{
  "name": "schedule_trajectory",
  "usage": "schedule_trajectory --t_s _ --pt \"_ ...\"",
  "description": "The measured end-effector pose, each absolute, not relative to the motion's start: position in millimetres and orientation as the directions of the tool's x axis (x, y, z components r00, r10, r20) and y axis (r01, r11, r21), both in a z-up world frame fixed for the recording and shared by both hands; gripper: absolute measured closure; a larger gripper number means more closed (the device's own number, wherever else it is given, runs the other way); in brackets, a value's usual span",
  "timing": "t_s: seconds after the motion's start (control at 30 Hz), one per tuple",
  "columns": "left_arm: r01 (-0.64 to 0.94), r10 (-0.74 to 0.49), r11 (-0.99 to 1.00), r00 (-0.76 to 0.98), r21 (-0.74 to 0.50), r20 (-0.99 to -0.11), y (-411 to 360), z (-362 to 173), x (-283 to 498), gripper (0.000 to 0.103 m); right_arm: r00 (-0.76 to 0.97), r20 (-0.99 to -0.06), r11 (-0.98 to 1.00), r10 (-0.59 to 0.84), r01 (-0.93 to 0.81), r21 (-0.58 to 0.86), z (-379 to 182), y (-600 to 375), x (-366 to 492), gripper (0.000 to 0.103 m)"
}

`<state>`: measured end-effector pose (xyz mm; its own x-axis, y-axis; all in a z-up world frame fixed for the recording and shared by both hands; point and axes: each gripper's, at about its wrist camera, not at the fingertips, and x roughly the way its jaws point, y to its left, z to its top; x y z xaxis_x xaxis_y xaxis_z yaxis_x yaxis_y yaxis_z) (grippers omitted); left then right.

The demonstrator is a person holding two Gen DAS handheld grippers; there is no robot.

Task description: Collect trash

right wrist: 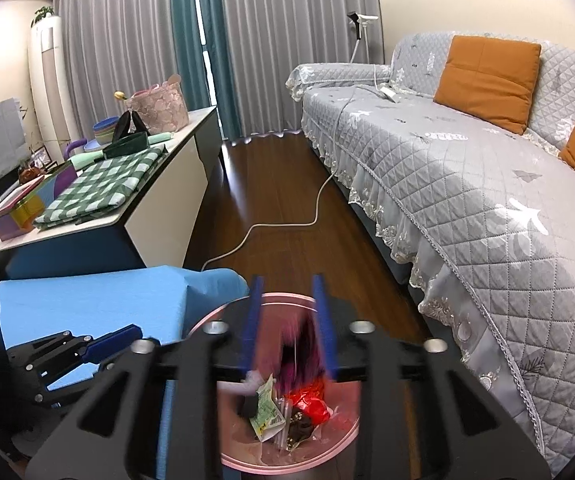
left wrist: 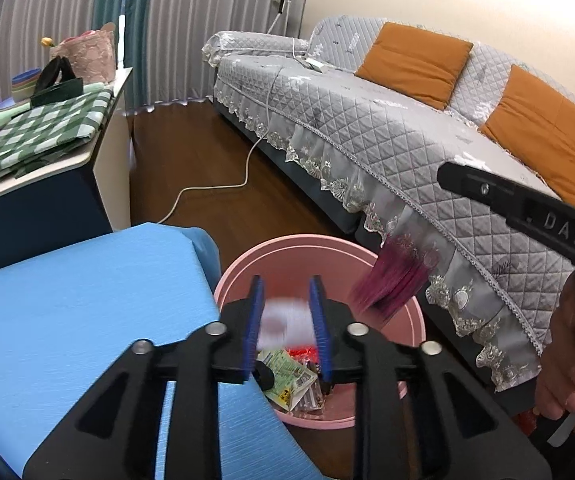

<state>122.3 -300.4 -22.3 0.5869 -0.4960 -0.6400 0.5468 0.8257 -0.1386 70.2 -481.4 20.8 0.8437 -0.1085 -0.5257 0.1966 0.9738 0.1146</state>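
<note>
A pink bin (left wrist: 287, 252) stands on the floor between the blue table and the sofa; it also shows in the right wrist view (right wrist: 347, 432). Several wrappers lie in it, green-white (left wrist: 287, 376) and red (right wrist: 311, 398) among them. My left gripper (left wrist: 287, 320) is open above the bin, and a blurred white piece (left wrist: 283, 320) falls between its fingers. My right gripper (right wrist: 287, 328) is open over the bin. A blurred purple wrapper (left wrist: 391, 280) drops below it, seen also in the right wrist view (right wrist: 299, 360). The right gripper's body (left wrist: 527, 208) shows at the right of the left view.
A blue-covered table (left wrist: 67, 300) lies left of the bin. A grey quilted sofa (right wrist: 467, 160) with orange cushions runs along the right. A white cable (right wrist: 279, 224) crosses the wooden floor. A side cabinet (right wrist: 99, 200) holds a checked cloth and containers.
</note>
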Motion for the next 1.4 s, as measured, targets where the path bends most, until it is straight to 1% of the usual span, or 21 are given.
schedule_trajectory --t_s 0.1,0.2,0.23,0.3,0.37,0.43,0.5,0.57,0.6,0.7,0.77,0.83,0.87,0.93,0.97,1.07,1.2,1.4 --pt "0.543 -0.490 0.829 0.590 -0.135 -0.641 -295 -21 119 0.076 0.845 -0.522 0.972 -0.117 0.205 0.114 22 -483 68 0.062" --pt "0.538 -0.481 0.834 0.602 -0.120 -0.637 -286 -16 114 0.075 0.847 -0.519 0.969 -0.111 0.208 0.131 24 -486 66 0.058" --pt "0.537 -0.477 0.835 0.606 -0.114 -0.636 -284 -14 112 0.072 0.849 -0.517 0.968 -0.110 0.209 0.137 25 -486 64 0.057" --pt "0.532 -0.464 0.842 0.626 -0.092 -0.626 -274 -7 104 0.066 0.853 -0.510 0.968 -0.112 0.210 0.138 28 -484 61 0.051" --pt "0.526 -0.452 0.847 0.644 -0.071 -0.618 -264 -1 96 0.063 0.859 -0.501 0.969 -0.106 0.202 0.142 33 -479 56 0.050" --pt "0.514 -0.438 0.856 0.665 -0.055 -0.604 -250 8 87 0.053 0.868 -0.489 0.971 -0.088 0.183 0.151 39 -471 48 0.046" --pt "0.497 -0.427 0.866 0.687 -0.048 -0.588 -236 17 78 0.046 0.879 -0.471 0.976 -0.073 0.161 0.149 48 -461 38 0.038" --pt "0.476 -0.416 0.878 0.705 -0.052 -0.575 -220 24 71 0.043 0.891 -0.451 0.981 -0.056 0.134 0.142 58 -449 27 0.034" --pt "0.459 -0.407 0.886 0.715 -0.057 -0.568 -210 29 66 0.041 0.895 -0.443 0.983 -0.049 0.123 0.139 61 -445 23 0.031" --pt "0.416 -0.389 0.906 0.735 -0.082 -0.555 -184 36 52 0.032 0.912 -0.411 0.989 -0.019 0.076 0.123 78 -420 2 0.023" --pt "0.386 -0.370 0.918 0.750 -0.092 -0.548 -166 40 39 0.030 0.919 -0.394 0.991 -0.003 0.056 0.124 85 -406 -11 0.019" --pt "0.359 -0.350 0.928 0.760 -0.096 -0.547 -150 42 26 0.023 0.921 -0.389 0.989 0.017 0.041 0.140 87 -391 -25 0.016" --pt "0.345 -0.340 0.934 0.767 -0.097 -0.544 -143 42 20 0.021 0.921 -0.390 0.989 0.026 0.033 0.145 87 -384 -31 0.015" --pt "0.297 -0.305 0.949 0.787 -0.104 -0.536 -123 43 4 0.015 0.920 -0.390 0.990 0.031 0.027 0.141 85 -370 -44 0.008" --pt "0.281 -0.292 0.954 0.793 -0.104 -0.534 -116 43 -1 0.015 0.921 -0.390 0.990 0.030 0.025 0.135 84 -360 -51 0.006" --pt "0.189 -0.222 0.975 0.822 -0.117 -0.524 -88 46 -15 0.011 0.919 -0.394 0.993 0.024 0.025 0.118 81 -342 -66 0.005" --pt "0.115 -0.180 0.982 0.826 -0.153 -0.534 -57 49 -29 0.010 0.916 -0.401 0.995 -0.032 0.068 0.078 74 -321 -86 0.005" --pt "0.116 -0.149 0.989 0.823 -0.095 -0.548 -39 45 -61 0.010 0.890 -0.447 0.994 -0.085 0.106 0.023 55 -296 -103 0.005"
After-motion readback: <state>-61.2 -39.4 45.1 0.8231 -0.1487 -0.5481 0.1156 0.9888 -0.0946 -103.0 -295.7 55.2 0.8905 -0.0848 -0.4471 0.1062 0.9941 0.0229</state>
